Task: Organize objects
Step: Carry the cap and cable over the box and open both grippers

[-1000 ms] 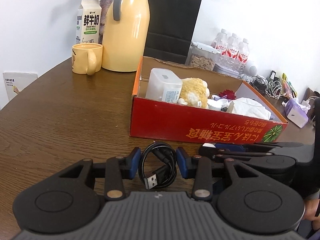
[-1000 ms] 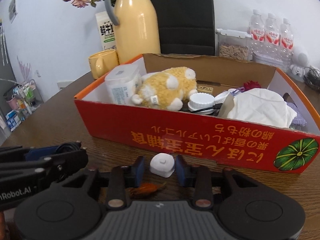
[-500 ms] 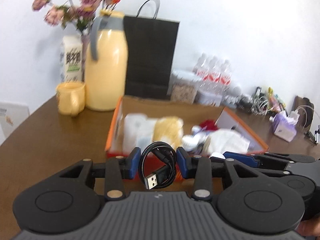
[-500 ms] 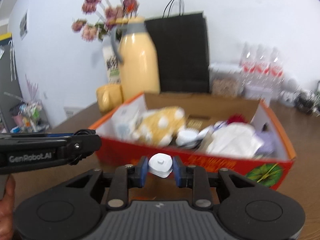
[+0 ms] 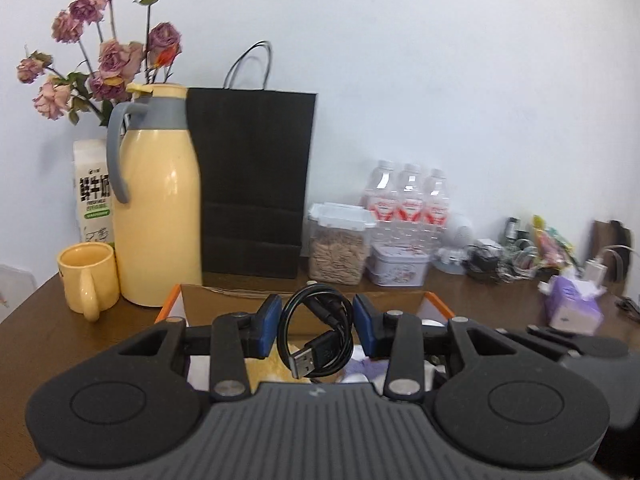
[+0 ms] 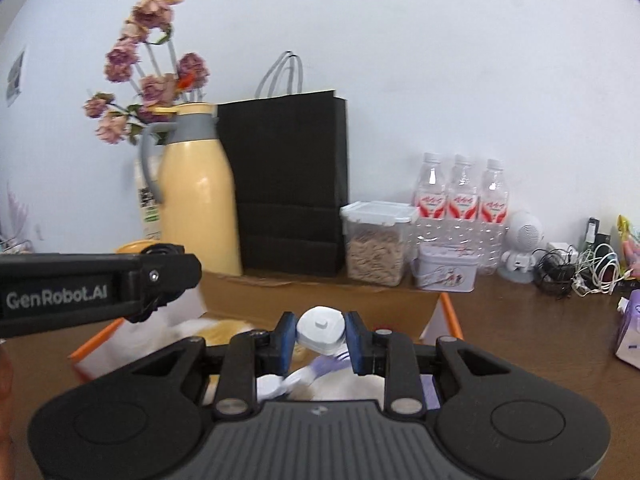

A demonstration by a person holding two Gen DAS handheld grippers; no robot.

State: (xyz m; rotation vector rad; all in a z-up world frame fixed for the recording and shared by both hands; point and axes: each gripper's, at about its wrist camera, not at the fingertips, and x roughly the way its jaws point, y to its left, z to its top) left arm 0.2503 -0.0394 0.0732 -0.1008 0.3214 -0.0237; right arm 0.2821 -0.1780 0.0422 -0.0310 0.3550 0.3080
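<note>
Spanning the lower scene, the brown wooden table (image 5: 28,344) carries every other item. The black paper bag (image 5: 252,184) stands upright at the back wall, touching or just beside the yellow thermos jug (image 5: 160,216) on its left. An open cardboard box (image 5: 224,308) with orange rims sits in front of both; its contents are mostly hidden behind the grippers, and only pale and yellow soft shapes show.

Behind the jug stand a milk carton (image 5: 94,200) and dried flowers (image 5: 100,60). A yellow mug (image 5: 86,276) rests just left of the jug. To the right of the bag are a clear lidded container (image 5: 340,248) of seeds or grain, three water bottles (image 5: 408,196) and a small tin (image 5: 400,268).

The left gripper (image 5: 316,330) is held above the box; its blue pads are clamped on a coiled black USB cable (image 5: 316,336), with the plug pointing down toward the camera.

The right gripper (image 6: 320,338) is also above the box; its pads are clamped on a small white plug-like object (image 6: 322,328). The left gripper's body shows at the left edge of the right wrist view.
</note>
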